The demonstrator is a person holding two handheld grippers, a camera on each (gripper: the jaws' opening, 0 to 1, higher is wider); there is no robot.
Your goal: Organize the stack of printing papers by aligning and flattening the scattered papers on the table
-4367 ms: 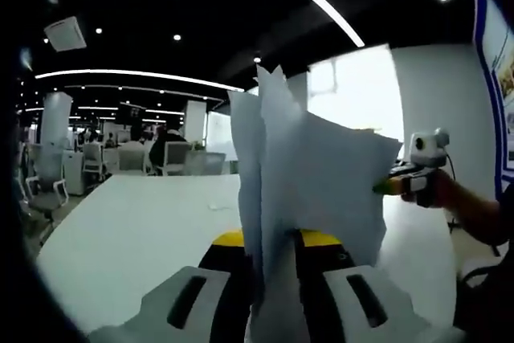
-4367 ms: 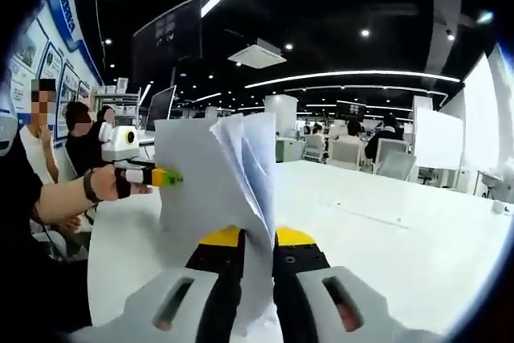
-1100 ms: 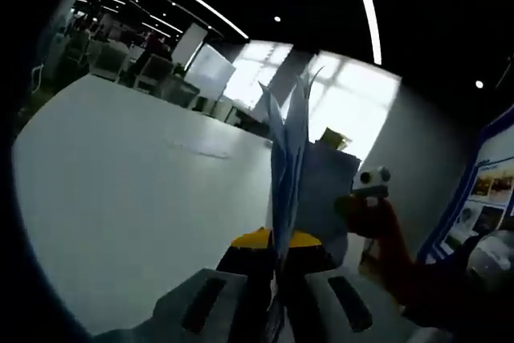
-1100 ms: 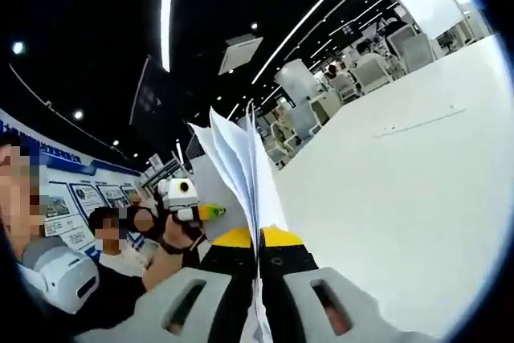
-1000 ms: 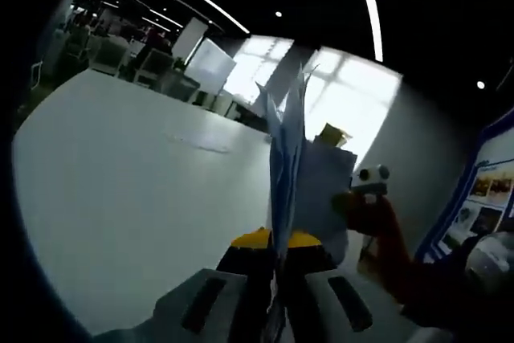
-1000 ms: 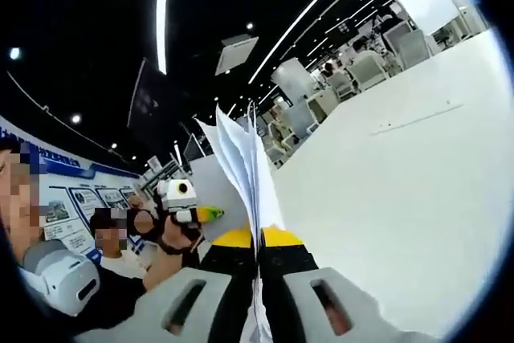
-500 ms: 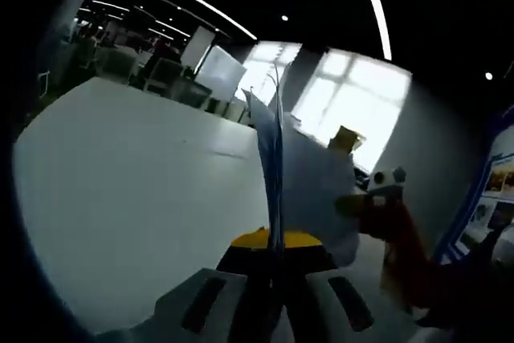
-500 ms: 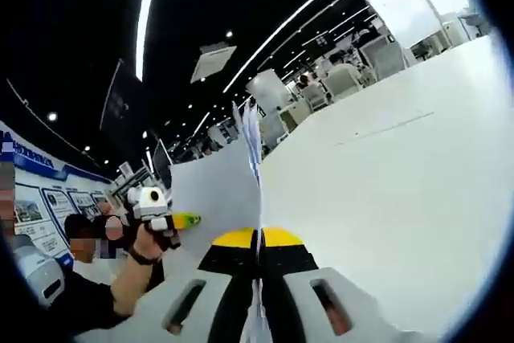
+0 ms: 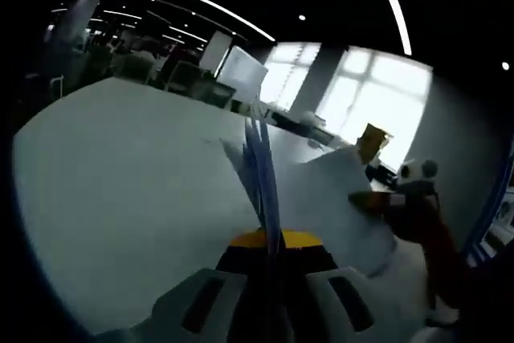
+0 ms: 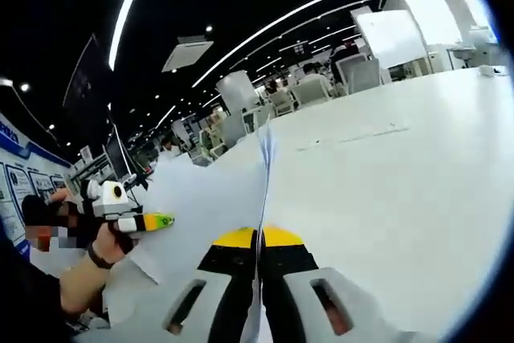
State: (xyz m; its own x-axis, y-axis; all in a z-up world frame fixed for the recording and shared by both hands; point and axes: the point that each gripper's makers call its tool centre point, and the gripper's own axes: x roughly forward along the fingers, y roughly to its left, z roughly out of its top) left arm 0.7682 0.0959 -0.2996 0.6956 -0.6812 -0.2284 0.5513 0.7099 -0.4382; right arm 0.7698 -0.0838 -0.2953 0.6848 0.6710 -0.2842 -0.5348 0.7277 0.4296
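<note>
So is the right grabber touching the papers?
Touching. In the right gripper view, the right gripper has its jaws shut on the edge of the papers, which rise straight out from between them.

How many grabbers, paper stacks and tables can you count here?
Grippers: 2, the left gripper and the right gripper, each shut on the papers.
Stack of papers: 1.
White table: 1.
Total: 4.
</note>
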